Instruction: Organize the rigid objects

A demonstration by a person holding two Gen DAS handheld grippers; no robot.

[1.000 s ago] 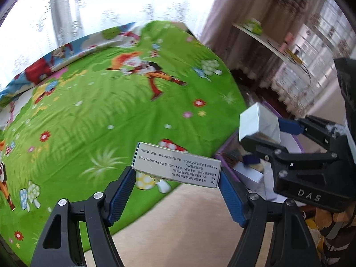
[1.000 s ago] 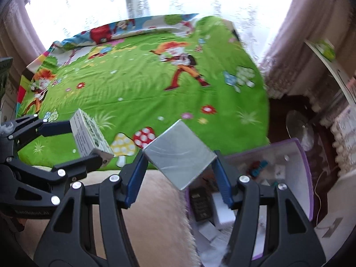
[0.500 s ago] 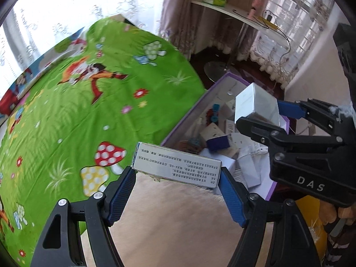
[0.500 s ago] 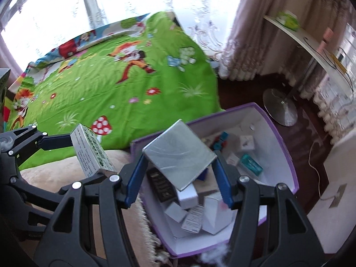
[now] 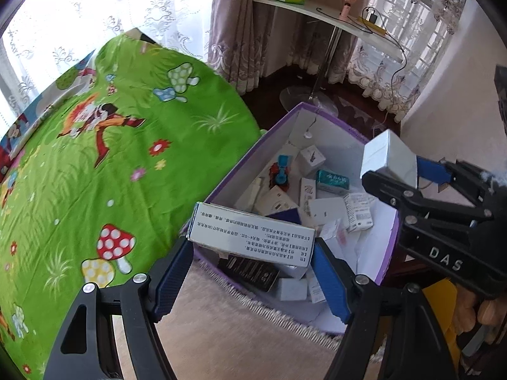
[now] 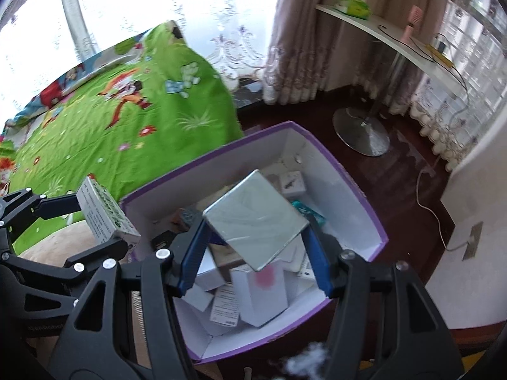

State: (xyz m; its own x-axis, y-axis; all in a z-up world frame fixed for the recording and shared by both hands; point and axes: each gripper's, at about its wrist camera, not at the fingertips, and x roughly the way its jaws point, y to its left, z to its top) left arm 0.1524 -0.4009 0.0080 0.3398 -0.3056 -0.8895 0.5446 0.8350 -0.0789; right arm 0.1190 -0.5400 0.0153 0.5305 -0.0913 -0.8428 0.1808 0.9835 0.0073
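Observation:
My left gripper [image 5: 253,253] is shut on a white printed carton [image 5: 253,236], held flat over the near left corner of a purple storage box [image 5: 247,171]. That carton [image 6: 104,212] shows at the left of the right wrist view. My right gripper [image 6: 255,237] is shut on a silver box [image 6: 255,218], tilted, above the purple storage box [image 6: 358,190]. In the left wrist view the silver box [image 5: 388,158] hangs over the box's right side. Several small cartons and a red and blue toy [image 5: 279,172] lie inside.
The purple box stands on dark floor between a bed with a green cartoon sheet [image 5: 95,158] and a wall. A beige rug [image 5: 237,332] lies beneath my left gripper. A white table on a round metal foot [image 6: 361,133] and curtains stand behind; a white cable [image 6: 424,196] trails on the floor.
Both grippers have swung from over the green bed to above the purple box, sinking a little. Each still holds its box. The box's contents have come into full view.

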